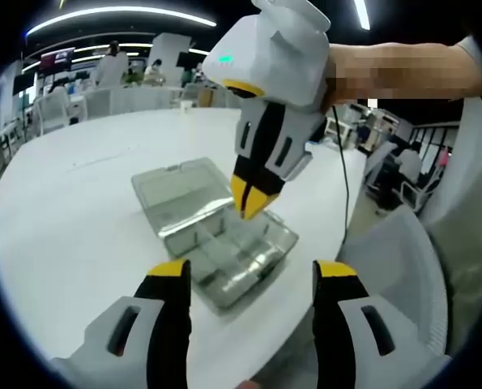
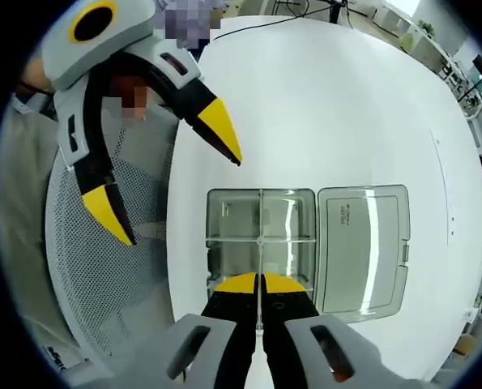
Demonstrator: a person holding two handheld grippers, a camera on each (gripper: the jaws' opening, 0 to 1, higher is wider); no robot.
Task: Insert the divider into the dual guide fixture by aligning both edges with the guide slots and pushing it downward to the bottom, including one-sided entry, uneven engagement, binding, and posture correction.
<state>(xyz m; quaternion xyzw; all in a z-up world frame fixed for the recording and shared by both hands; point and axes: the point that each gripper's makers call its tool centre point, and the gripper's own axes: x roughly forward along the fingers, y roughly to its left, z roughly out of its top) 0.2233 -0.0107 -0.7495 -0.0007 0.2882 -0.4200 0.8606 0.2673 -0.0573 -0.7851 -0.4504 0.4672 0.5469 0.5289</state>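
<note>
In the left gripper view there is one clear plastic box (image 1: 228, 247) on one big round white worktop (image 1: 70, 203). The box has one lid (image 1: 180, 186), swung wide open and lying flat on the far left side of it. Thin clear walls split the inside of the box into little rooms. The left gripper (image 1: 253, 279) is wide open, its two yellow-tipped jaws standing well apart at the near side of the box, and it holds nothing. The right gripper (image 1: 251, 204) reaches down from above with its yellow tips pressed close together right over the box, at the far edge of the tray. One mesh chair (image 1: 394, 267) sits near the worktop on the right. In the right gripper view the same box (image 2: 261, 243) lies on the worktop (image 2: 330, 97), with its open lid (image 2: 364, 247) flat on the right. The right gripper (image 2: 259, 282) is nearly closed, and it pinches one thin clear divider (image 2: 260, 243) between its tips. The divider stands up on its edge along the middle of the box, running away from the gripper. I cannot tell how deep it sits. The left gripper (image 2: 172, 190) hangs open on the left, over the worktop edge, holding nothing.
</note>
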